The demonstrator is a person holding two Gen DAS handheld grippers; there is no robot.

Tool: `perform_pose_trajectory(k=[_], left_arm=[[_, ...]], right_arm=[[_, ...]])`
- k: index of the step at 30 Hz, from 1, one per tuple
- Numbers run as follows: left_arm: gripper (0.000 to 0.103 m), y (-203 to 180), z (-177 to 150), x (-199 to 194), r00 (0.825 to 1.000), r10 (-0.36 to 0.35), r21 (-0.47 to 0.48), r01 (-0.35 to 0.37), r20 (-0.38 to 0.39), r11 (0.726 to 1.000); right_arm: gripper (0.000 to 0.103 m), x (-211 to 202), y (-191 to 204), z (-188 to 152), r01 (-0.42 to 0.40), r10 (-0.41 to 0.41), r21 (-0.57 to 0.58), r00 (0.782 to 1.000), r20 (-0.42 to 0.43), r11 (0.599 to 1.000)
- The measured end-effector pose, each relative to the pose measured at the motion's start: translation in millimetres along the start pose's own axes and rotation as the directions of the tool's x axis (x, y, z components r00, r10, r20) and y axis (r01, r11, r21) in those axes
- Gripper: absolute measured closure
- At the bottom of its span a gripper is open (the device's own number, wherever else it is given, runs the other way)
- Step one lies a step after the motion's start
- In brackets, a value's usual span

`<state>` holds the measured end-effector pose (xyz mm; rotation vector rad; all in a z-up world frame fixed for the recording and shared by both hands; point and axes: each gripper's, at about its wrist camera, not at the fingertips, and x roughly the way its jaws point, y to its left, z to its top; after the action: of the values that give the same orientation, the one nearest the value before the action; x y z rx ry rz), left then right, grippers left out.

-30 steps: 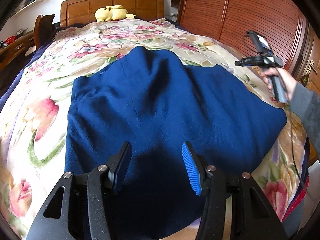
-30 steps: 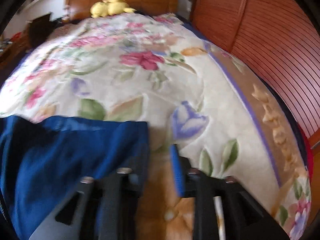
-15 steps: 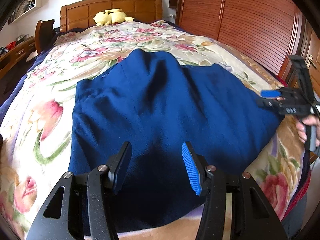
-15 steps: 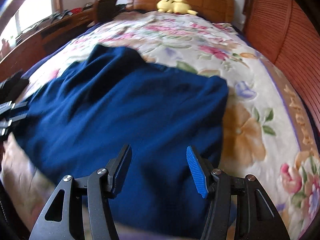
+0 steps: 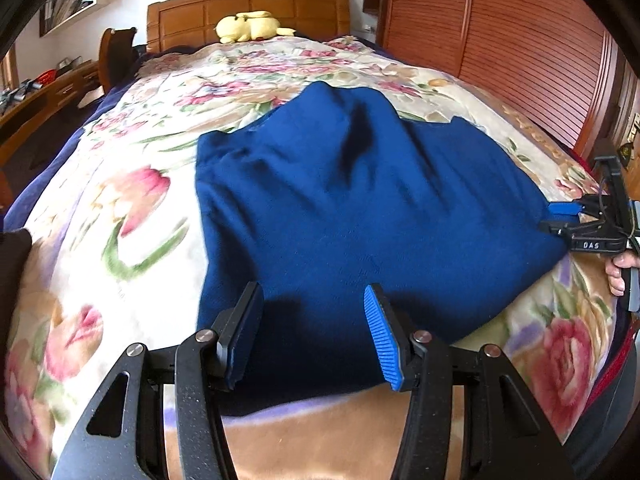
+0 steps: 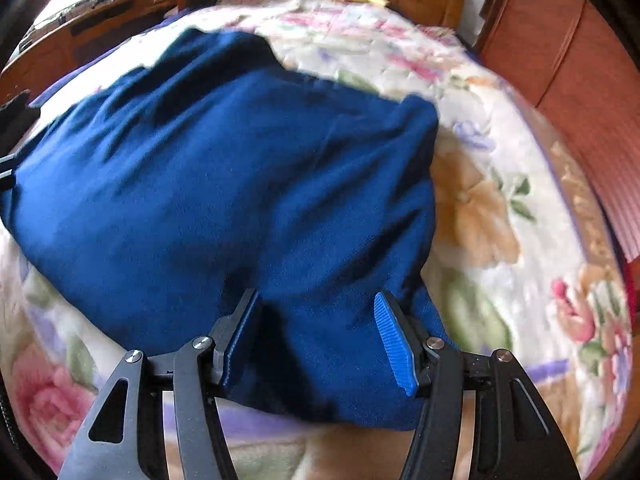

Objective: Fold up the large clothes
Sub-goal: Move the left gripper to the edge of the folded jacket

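Note:
A large dark blue garment (image 5: 360,200) lies spread on a floral bedspread (image 5: 132,208); it also shows in the right wrist view (image 6: 240,184). My left gripper (image 5: 314,334) is open and empty, hovering over the garment's near edge. My right gripper (image 6: 318,338) is open, its jaws standing either side of the garment's near right corner, nothing pinched. The right gripper also shows in the left wrist view (image 5: 568,216) at the garment's right edge, held by a hand.
A yellow plush toy (image 5: 250,26) lies by the wooden headboard (image 5: 248,4). A wooden wardrobe (image 5: 520,40) runs along the bed's right side. A desk and chair (image 5: 116,54) stand to the left.
My right gripper has swung from over the bedspread down to the garment's right edge and opened. My left gripper has drawn back slightly toward the near hem, staying open.

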<state>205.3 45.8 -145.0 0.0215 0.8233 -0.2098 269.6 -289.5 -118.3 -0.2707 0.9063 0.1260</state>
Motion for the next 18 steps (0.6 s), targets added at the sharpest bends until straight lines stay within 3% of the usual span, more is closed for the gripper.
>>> perform_pose_trajectory(k=[4,8,12,15,18], left_arm=[[0.05,-1.4,-5.9,-2.1,0.999,0.031,0.006,-0.031,-0.016,1.0],[0.05,1.4,-11.8,-1.9,0.998,0.051,-0.005,-0.051,-0.038,0.999],[0.05,1.9,-14.4,2.8,0.996,0.07,-0.014,-0.071,-0.061,0.997],[0.05,0.5,-14.9,5.5,0.994,0.086,-0.014,-0.088,-0.072,0.996],[0.05,-1.8,-16.6,1.8,0.993,0.104,-0.013,-0.105,-0.064,0.994]], right_arm=[[0.043,-26.2,22.4,4.6,-0.059,0.06,-0.006,0.993,0.105,0.998],[0.043,-35.7,60.7,15.3,-0.171,0.178,-0.052,0.97,0.168,0.984],[0.043,-14.0,93.3,22.8,-0.279,0.292,-0.101,0.945,0.147,0.955],[0.043,14.4,106.4,13.6,-0.294,0.307,-0.119,0.945,0.109,0.948],[0.042,20.9,100.2,6.2,-0.34,0.348,-0.08,0.926,0.146,0.937]])
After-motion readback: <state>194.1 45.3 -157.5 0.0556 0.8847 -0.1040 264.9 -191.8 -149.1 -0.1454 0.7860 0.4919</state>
